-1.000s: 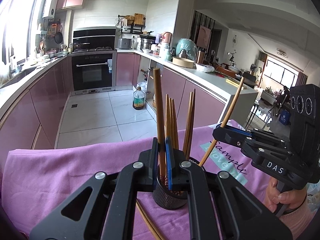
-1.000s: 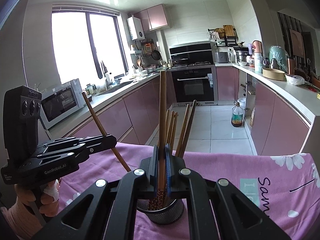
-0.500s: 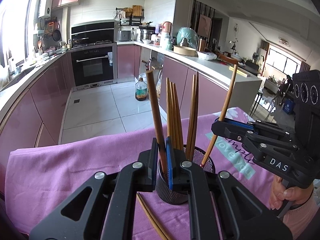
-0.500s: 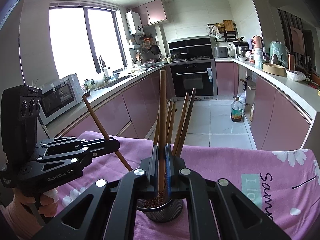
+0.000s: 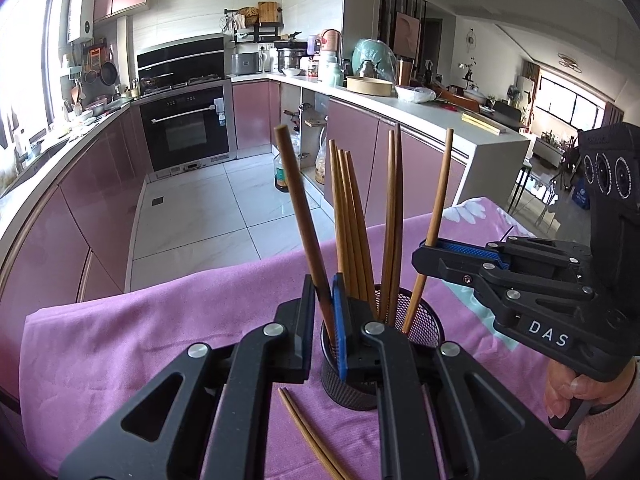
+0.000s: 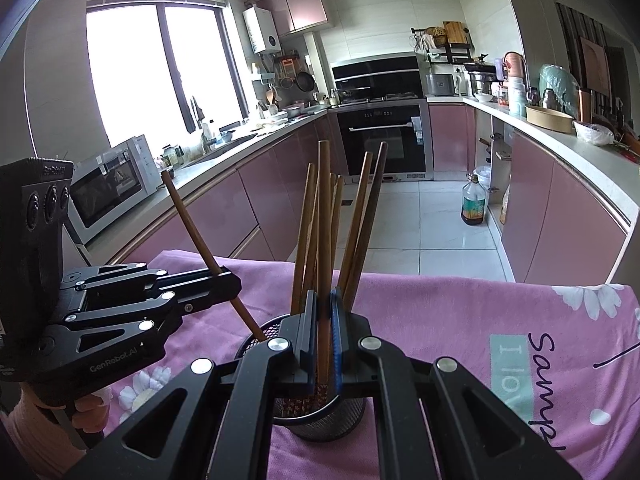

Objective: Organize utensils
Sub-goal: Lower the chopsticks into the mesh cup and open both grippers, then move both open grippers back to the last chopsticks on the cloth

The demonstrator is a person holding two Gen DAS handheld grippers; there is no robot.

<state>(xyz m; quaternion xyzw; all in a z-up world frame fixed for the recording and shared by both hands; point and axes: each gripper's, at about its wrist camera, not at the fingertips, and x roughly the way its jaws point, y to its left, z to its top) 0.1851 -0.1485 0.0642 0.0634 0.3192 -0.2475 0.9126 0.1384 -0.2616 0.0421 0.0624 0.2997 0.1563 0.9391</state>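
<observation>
A black mesh holder (image 5: 420,320) stands on the purple cloth with several brown chopsticks (image 5: 352,232) upright in it. My left gripper (image 5: 320,300) is shut on a chopstick (image 5: 298,208) whose lower end is inside the holder. My right gripper (image 6: 324,320) is shut on another chopstick (image 6: 324,220), also down in the holder (image 6: 256,332). The right gripper shows in the left wrist view (image 5: 428,250), holding its chopstick (image 5: 438,188). The left gripper shows in the right wrist view (image 6: 228,280).
Two loose chopsticks (image 5: 304,424) lie on the purple cloth (image 5: 140,332) in front of the holder. The cloth has daisy prints and lettering (image 6: 548,384). Beyond the table edge are the tiled floor, pink cabinets and an oven (image 5: 186,136).
Both grippers have sunk lower over the holder, pushing their chopsticks deeper in. The left chopstick now leans more to the left.
</observation>
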